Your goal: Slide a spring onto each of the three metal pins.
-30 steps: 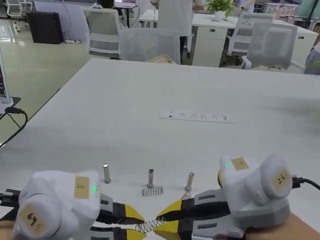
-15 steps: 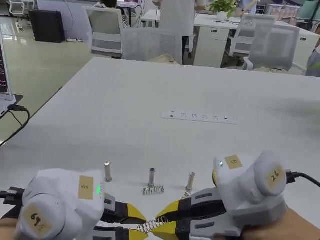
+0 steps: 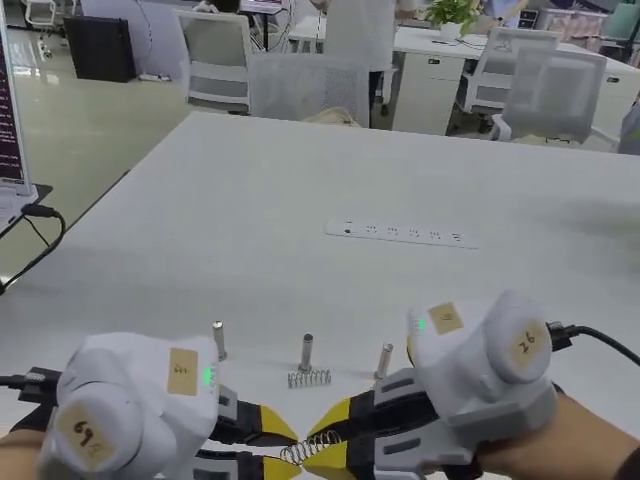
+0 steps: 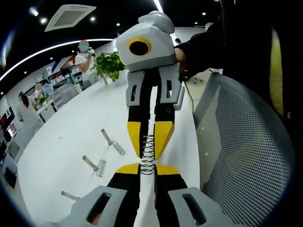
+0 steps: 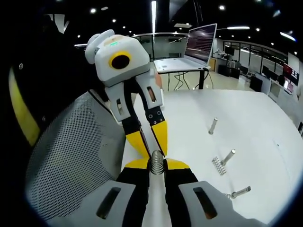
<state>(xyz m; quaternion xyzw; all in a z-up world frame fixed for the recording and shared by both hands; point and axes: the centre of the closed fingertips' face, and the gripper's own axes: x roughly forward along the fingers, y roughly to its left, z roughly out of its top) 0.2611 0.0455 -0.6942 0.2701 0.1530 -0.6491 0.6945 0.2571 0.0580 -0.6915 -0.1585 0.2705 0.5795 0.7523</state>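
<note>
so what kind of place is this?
Looks like an open-plan office: mesh chairs around white desks, a plant, and a power strip set in the table.

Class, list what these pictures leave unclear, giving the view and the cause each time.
Head view: base of the right pin, hidden behind the right gripper.
Head view: lower jaw of the left gripper, cut off by the bottom edge.
Head view: whether the loose spring touches the middle pin, too small.
Head view: power strip sockets, blurred.
</note>
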